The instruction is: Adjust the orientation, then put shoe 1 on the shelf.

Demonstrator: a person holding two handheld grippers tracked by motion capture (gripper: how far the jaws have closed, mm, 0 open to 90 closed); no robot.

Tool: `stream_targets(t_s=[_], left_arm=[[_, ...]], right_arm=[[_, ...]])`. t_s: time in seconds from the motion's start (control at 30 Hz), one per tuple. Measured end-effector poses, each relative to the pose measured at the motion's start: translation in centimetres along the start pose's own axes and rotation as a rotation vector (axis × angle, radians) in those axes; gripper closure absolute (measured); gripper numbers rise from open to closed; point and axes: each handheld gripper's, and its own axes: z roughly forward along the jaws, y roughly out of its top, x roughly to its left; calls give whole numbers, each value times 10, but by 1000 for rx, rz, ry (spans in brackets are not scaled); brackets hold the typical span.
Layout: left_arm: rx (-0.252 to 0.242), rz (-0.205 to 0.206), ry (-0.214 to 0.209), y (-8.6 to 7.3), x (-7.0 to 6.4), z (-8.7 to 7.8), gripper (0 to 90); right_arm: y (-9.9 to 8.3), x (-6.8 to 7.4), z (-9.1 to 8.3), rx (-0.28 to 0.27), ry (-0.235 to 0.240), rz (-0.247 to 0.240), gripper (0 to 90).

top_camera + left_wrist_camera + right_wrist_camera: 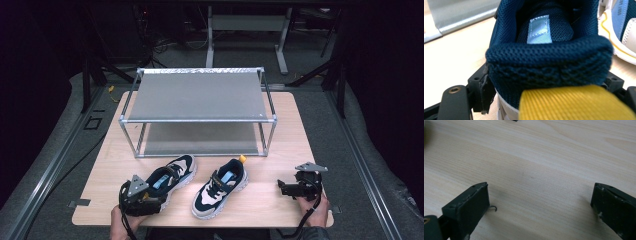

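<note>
Left tongs [150, 197] grasp the left shoe's [170, 177] heel; right tongs [283, 187] rest released on the surface [260, 200].

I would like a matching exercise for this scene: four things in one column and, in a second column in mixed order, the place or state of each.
Things:
1. left gripper
2. right gripper
3. left shoe
4. shoe rack

Places or states:
A. stands at the far side of the table, both shelves bare
B. open over bare wood
C. at the heel of a shoe, one jaw on each side
D. lies nearer the person's left hand, heel collar dark blue

Pairs: 1-C, 2-B, 3-D, 4-A
</note>
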Motion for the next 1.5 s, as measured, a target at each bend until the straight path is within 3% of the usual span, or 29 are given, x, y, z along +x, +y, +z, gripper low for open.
stream_targets(t_s=[0.23,0.3,0.47,0.63,1.0,1.5], left_arm=[[-1,-34,7,8,0,2,125],[-1,-29,22,11,-1,3,113],[-5,-1,12,14,0,9,111],[-13,16,-24,16,3,13,192],[-42,46,-4,15,-5,5,259],[-147,-8,63,31,-13,-15,258]], right_arm=[[0,0,0,0,0,0,14],[0,0,0,0,0,0,14],[0,0,0,0,0,0,14],[0,0,0,0,0,0,14],[0,0,0,-1,-1,-1,15],[0,0,0,0,-1,1,15]])
